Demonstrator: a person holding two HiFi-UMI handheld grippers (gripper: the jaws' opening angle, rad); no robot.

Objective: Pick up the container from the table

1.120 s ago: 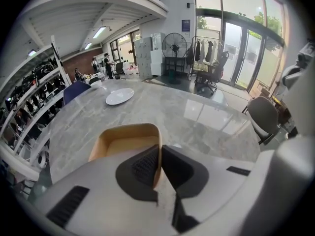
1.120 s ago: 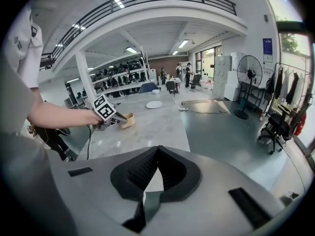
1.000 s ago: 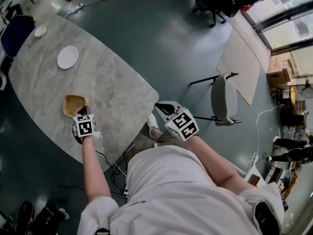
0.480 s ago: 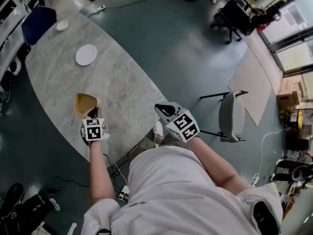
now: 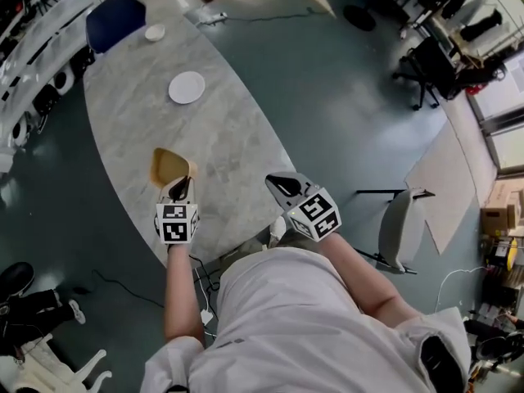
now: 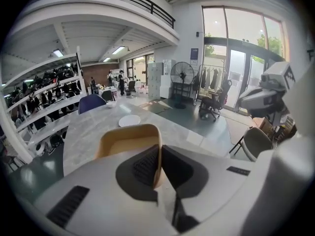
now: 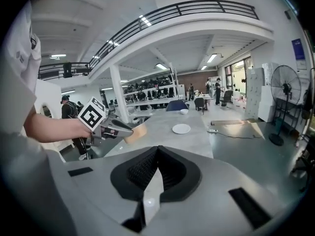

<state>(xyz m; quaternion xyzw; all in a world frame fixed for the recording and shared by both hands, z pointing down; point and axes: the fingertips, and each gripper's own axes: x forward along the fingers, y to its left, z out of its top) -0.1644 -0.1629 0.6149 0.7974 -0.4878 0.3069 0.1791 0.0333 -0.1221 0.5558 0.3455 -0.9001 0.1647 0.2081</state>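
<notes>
The container (image 5: 168, 166) is a tan, shallow open tub. My left gripper (image 5: 182, 188) is shut on its near wall and holds it above the marble table (image 5: 237, 137), close to the table's near edge. In the left gripper view the wall of the container (image 6: 129, 139) runs between the two dark pads (image 6: 145, 165). The right gripper view shows the container (image 7: 136, 132) from the side at the tip of the left gripper (image 7: 117, 128). My right gripper (image 5: 284, 185) hangs shut and empty beside the table's near right edge, its pads (image 7: 143, 168) meeting.
Farther along the table lie a white plate (image 5: 187, 87) and a small white bowl (image 5: 154, 32), with a blue chair (image 5: 115, 19) beyond them. A grey chair (image 5: 405, 228) stands on the floor to my right. Shelves line the left side.
The left gripper has risen with the container in its jaws, lifting it off the table. The right gripper has drifted a little and stays shut.
</notes>
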